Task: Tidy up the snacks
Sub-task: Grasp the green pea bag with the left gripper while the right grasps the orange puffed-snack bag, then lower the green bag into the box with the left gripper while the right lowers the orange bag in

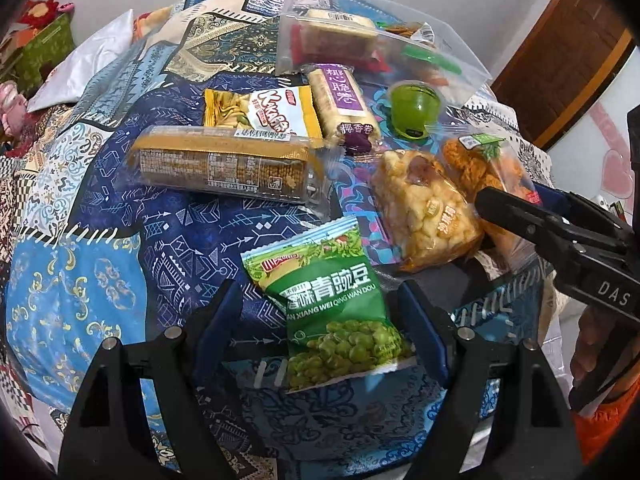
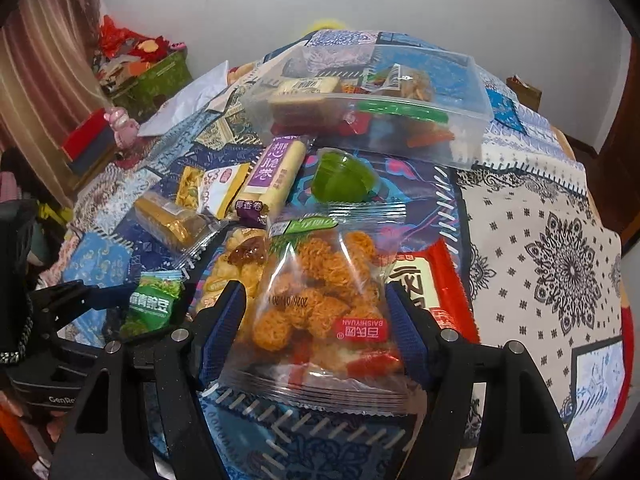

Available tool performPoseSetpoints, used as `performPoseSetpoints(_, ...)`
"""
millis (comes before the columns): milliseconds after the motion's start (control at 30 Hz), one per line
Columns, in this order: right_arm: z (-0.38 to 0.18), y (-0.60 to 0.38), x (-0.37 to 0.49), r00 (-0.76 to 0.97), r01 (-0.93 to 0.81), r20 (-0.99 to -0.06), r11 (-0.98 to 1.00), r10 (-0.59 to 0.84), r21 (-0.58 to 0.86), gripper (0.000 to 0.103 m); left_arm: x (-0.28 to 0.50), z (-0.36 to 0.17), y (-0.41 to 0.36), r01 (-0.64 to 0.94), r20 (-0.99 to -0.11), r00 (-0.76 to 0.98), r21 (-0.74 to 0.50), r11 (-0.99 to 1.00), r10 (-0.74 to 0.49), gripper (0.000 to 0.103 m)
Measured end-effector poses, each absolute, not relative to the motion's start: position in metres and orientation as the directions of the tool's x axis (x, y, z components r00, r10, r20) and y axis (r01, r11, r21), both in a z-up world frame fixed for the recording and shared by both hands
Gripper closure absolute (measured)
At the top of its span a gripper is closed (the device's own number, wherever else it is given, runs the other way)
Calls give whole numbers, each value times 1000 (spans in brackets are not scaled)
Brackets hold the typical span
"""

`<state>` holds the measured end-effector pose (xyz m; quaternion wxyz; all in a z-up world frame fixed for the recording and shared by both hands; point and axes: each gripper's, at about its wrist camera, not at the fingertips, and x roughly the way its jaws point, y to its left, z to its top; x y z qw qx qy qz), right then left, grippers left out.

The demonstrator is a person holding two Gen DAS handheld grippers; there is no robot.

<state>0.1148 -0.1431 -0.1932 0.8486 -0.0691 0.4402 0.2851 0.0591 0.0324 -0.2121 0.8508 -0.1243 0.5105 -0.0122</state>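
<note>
Green pea packet [image 1: 340,300] lies flat, printed side up.

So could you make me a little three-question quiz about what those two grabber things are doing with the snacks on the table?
1. True or false: the left gripper straddles the green pea packet.
2. Which packet lies between the right gripper fingers? A) purple wafer roll B) clear bag of orange noodle balls C) green jelly cup
3. Fill in: the clear plastic box at the far side of the patterned tablecloth already holds several ____.

Key: 1 true; 2 B; 3 snacks.
</note>
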Motion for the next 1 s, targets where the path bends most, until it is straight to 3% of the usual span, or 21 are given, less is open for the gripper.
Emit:
performPoseSetpoints(200,-196,-141,119,459,-542,-781,830,424,132,44,60,-211,28,-88,-857,500,-198,976,-129,51)
performPoseSetpoints(267,-196,-142,119,460,-540,-778,830,427,136,46,59,-209,29,-84,-852,505,-206,975,-137,55)
performPoseSetpoints(633,-189,-151,119,464,-531,-751,826,471,190,55,58,-171,30,-62,-797,588,-213,975,-136,57)
performPoseSetpoints(1000,-150,-164,124,534,-526,-676,825,508,205,56,82,-133,27,-21,-738,661,-198,980,-135,57)
